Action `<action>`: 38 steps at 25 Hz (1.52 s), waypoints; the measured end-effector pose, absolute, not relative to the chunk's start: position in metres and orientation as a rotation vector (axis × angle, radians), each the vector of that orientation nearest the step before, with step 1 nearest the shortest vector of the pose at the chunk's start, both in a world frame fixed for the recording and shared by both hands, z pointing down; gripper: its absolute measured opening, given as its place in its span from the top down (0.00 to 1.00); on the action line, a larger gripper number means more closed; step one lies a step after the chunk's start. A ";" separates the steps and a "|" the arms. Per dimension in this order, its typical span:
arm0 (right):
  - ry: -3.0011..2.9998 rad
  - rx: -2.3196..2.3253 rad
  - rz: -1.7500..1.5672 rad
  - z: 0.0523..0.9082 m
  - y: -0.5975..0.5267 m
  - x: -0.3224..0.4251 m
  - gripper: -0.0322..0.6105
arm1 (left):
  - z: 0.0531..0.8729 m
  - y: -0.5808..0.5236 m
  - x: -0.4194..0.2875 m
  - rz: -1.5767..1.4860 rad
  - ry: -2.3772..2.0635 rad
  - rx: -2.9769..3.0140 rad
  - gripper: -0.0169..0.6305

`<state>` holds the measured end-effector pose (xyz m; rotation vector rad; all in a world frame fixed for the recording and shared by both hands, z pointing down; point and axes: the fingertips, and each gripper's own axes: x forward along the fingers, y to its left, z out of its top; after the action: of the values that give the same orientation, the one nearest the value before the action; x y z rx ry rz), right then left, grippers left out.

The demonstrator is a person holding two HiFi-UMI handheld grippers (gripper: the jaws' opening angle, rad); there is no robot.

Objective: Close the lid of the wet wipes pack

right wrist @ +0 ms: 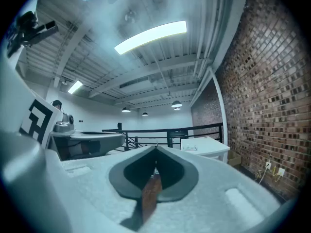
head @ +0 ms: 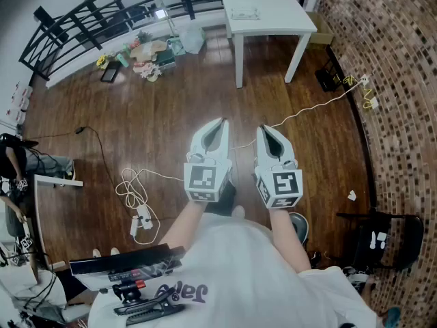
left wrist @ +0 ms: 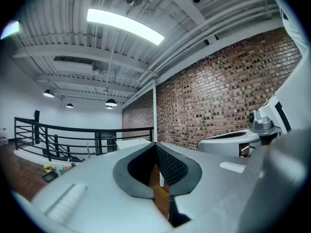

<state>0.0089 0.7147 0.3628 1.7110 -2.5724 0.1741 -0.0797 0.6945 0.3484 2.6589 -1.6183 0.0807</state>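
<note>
Both grippers are held level, side by side, over the wooden floor in front of the person's body. My left gripper [head: 220, 123] has its jaws closed tip to tip with nothing between them, as the left gripper view [left wrist: 155, 143] also shows. My right gripper [head: 263, 130] is likewise shut and empty [right wrist: 156, 148]. Far ahead stands a white table [head: 273, 9]. A flat white thing [head: 244, 12] lies on it, too small to tell whether it is the wipes pack. In the right gripper view that table [right wrist: 211, 147] shows well beyond the jaws.
A black railing [head: 102, 12] runs along the far left, with a pile of small items [head: 147, 57] on the floor below it. White cables and a power strip [head: 140, 217] lie at the left. A brick wall [head: 389, 80] bounds the right, with a black chair [head: 379, 238] beside it.
</note>
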 end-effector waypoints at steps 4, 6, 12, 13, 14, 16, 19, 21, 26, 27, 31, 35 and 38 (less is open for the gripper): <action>-2.551 1.685 0.181 0.382 0.672 0.017 0.97 | 0.363 0.646 -0.074 0.054 -1.635 2.634 0.95; -2.531 1.690 0.179 0.386 0.644 0.027 0.97 | 0.366 0.616 -0.067 0.039 -1.628 2.633 0.95; -2.487 1.732 0.142 0.371 0.546 0.046 0.97 | 0.355 0.521 -0.059 -0.010 -1.616 2.645 0.95; -2.490 1.726 0.131 0.368 0.529 0.044 0.97 | 0.352 0.504 -0.060 -0.016 -1.622 2.645 0.95; -2.496 1.716 0.120 0.365 0.512 0.042 0.97 | 0.349 0.487 -0.061 -0.022 -1.629 2.645 0.95; -2.507 1.708 0.104 0.361 0.482 0.036 0.97 | 0.345 0.457 -0.064 -0.034 -1.630 2.652 0.95; -2.508 1.718 0.095 0.360 0.446 0.030 0.97 | 0.341 0.419 -0.066 -0.061 -1.609 2.659 0.95; -2.503 1.711 0.102 0.361 0.426 0.030 0.97 | 0.338 0.398 -0.068 -0.069 -1.606 2.649 0.95; -2.516 1.649 0.146 0.376 0.370 0.043 0.97 | 0.353 0.346 -0.062 -0.044 -1.654 2.585 0.95; -2.520 1.639 0.153 0.381 0.353 0.046 0.97 | 0.359 0.330 -0.060 -0.045 -1.657 2.565 0.95; -2.548 1.587 0.172 0.395 0.269 0.052 0.97 | 0.364 0.261 -0.052 -0.045 -1.657 2.534 0.95; -2.641 1.538 0.131 0.373 0.176 0.056 0.97 | 0.343 0.190 -0.036 -0.005 -1.714 2.579 0.95; -2.695 1.510 0.093 0.354 0.117 0.067 0.97 | 0.331 0.136 -0.018 0.004 -1.756 2.596 0.95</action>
<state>0.0671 0.1167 0.3545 1.5097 -2.6950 0.0930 -0.0175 0.1362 0.3310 2.5957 -1.7562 0.0036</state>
